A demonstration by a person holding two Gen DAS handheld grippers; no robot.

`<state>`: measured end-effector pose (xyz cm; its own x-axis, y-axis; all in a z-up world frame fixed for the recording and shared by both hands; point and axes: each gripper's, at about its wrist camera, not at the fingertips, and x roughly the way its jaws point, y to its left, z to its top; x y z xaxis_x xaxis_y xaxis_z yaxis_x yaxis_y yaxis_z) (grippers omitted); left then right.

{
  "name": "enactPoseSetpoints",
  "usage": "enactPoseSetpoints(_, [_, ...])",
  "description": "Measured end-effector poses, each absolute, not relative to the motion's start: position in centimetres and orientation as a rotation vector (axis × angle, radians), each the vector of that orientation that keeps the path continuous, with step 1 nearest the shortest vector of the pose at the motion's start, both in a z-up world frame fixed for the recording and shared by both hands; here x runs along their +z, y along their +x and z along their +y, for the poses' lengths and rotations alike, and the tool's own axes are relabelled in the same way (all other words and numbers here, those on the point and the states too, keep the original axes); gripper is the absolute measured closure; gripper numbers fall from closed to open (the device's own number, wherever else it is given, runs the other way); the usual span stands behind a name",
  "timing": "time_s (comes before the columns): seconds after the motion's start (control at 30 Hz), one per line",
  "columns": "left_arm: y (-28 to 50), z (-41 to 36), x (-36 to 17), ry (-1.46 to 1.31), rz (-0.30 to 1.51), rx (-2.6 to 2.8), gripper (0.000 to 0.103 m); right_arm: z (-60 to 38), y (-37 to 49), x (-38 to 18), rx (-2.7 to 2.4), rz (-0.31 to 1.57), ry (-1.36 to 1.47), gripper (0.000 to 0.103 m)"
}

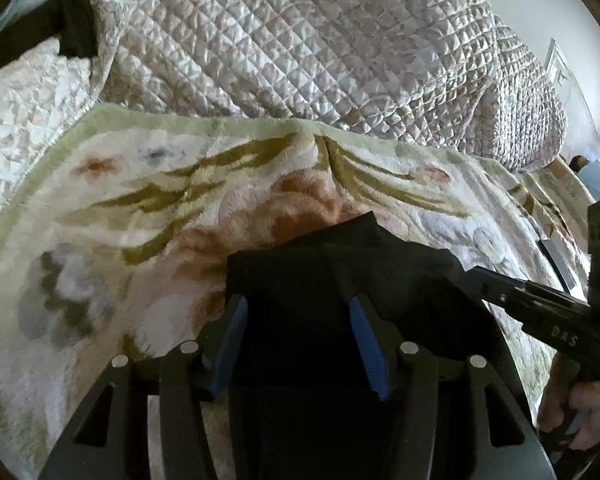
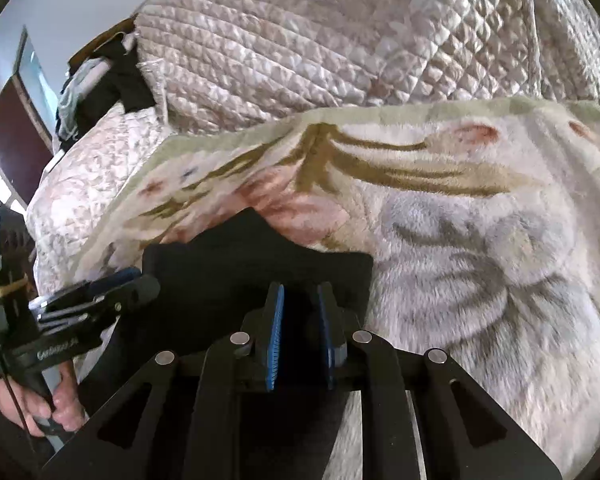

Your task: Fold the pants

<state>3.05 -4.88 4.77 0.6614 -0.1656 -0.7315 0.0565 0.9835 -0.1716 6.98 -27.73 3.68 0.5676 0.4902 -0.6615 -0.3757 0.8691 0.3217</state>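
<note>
Left wrist view has the black pants (image 1: 340,272) draped right under my left gripper (image 1: 296,340), jaws spread apart with the cloth sitting between them, not pinched. My right gripper (image 2: 300,332) has its jaws nearly together on the top edge, looks clamped though I can't be sure. Pants hang toward me off the floral blanket (image 1: 140,200) on the bed, held edge running left-right between both grippers, equally close.

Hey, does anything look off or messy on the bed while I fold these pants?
Nothing looks damaged or spilled. The black pants lie on the floral blanket. The only untidy spots: a pucker in the blanket's far edge, and the quilt bunched behind it.
</note>
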Motion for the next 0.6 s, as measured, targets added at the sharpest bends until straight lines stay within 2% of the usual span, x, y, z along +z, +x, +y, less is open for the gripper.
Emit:
enactPoseSetpoints(0.23, [-1.4,-5.8,6.1,-0.086,0.776,-0.149,0.050,-27.0,2.1,3.9,0.527,0.797,0.076,0.086])
enactPoseSetpoints(0.3, [-2.3,-5.8,5.4,-0.071,0.790,-0.139,0.060,-26.7,0.9,3.5,0.537,0.795,0.054,0.086])
enactPoseSetpoints(0.37, [-2.7,-5.4,4.0,-0.075,0.836,-0.131,0.065,-26.3,0.5,2.6,0.556,0.824,0.040,0.086])
enactPoseSetpoints(0.6, [-3.3,-4.9,3.4,-0.082,0.819,-0.120,0.069,-25.7,-0.5,2.0,0.537,0.777,-0.003,0.084])
